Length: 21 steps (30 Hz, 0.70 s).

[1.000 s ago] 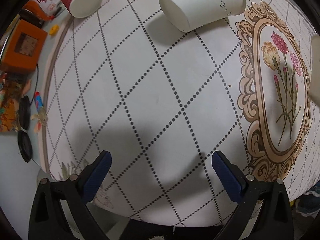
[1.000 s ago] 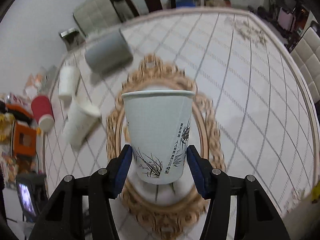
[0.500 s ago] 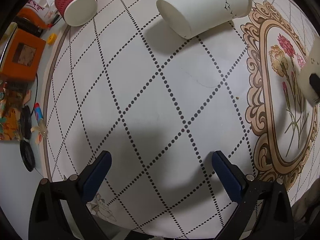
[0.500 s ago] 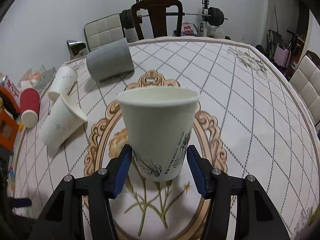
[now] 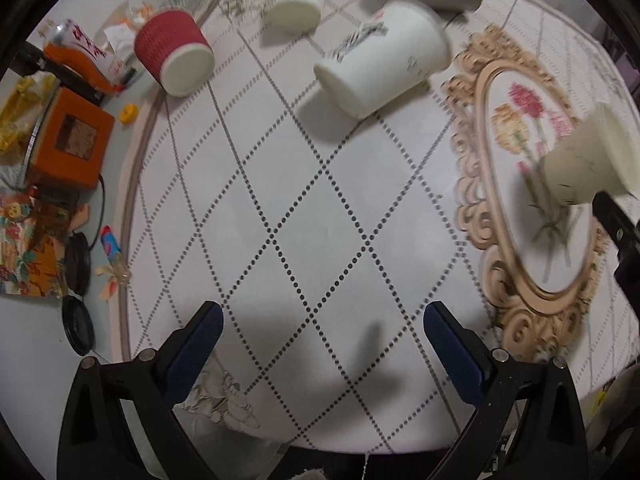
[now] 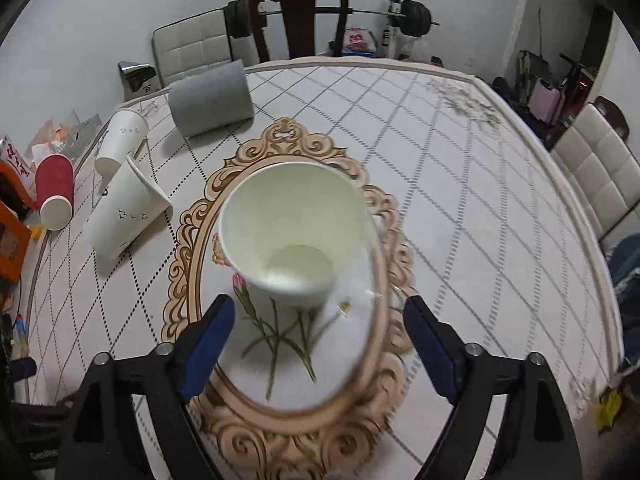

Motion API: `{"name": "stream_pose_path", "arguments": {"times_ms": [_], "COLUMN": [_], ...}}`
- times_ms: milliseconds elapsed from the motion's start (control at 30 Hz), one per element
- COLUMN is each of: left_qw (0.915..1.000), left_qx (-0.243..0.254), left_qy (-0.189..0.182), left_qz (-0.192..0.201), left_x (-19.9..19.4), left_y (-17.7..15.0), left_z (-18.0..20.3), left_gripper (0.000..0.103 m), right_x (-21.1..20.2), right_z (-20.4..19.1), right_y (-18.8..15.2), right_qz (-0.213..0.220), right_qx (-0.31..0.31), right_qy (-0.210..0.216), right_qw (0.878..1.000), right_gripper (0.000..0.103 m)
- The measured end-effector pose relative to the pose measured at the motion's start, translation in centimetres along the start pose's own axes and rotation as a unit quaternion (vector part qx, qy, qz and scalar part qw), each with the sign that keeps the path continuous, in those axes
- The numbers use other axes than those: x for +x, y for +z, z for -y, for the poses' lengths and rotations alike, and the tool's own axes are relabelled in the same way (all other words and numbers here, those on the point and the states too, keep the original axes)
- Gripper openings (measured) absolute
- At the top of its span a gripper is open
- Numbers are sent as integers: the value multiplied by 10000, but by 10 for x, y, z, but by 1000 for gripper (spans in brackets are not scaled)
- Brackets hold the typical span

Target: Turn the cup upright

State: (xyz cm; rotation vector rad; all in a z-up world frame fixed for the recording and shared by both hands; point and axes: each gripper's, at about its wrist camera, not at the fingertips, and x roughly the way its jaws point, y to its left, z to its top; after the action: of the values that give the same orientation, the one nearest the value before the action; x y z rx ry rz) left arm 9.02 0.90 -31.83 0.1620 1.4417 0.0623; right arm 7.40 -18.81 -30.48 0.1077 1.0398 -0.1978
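Cup [image 6: 296, 232] standing mouth-up on the table's flower oval [image 6: 200, 248]; right gripper [image 6: 318, 336] spread wide, not touching; left gripper [image 5: 320, 336] wide too, holding nothing; could still clip and topple it backing off.

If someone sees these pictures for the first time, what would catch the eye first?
Probably the white paper cup standing upright on the flower medallion at the table's centre, just ahead of the open right gripper. Next, the cups lying on their sides toward the left: a red cup, two white ones and a grey cup.
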Motion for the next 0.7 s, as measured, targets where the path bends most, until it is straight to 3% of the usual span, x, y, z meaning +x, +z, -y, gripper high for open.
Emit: {"name": "stream_pose_path", "arguments": {"times_ms": [100,300,467,700], "left_qw": [9995,9946,9880,9809], "left_qx": [82,208,184,49], "left_qy": [-96,-333,-442,-559], "left_qz": [288,963,1466,1865], "left_x": [-32,-114,-174,-234], "left_y": [-8,-26,-38,-67], "left_z": [2,10,10,12], "left_gripper": [102,102,102,102], "right_x": [-34,-125,-200,-282], "right_z": [10,30,42,59], "right_y": [-3,-4,0,1], "right_qz": [-4,213,426,757], "right_qx": [89,256,251,125], "right_qy": [-170,-596,-627,-619], "right_qw": [9998,9977,9968,9951], "right_gripper": [103,103,103,103]}}
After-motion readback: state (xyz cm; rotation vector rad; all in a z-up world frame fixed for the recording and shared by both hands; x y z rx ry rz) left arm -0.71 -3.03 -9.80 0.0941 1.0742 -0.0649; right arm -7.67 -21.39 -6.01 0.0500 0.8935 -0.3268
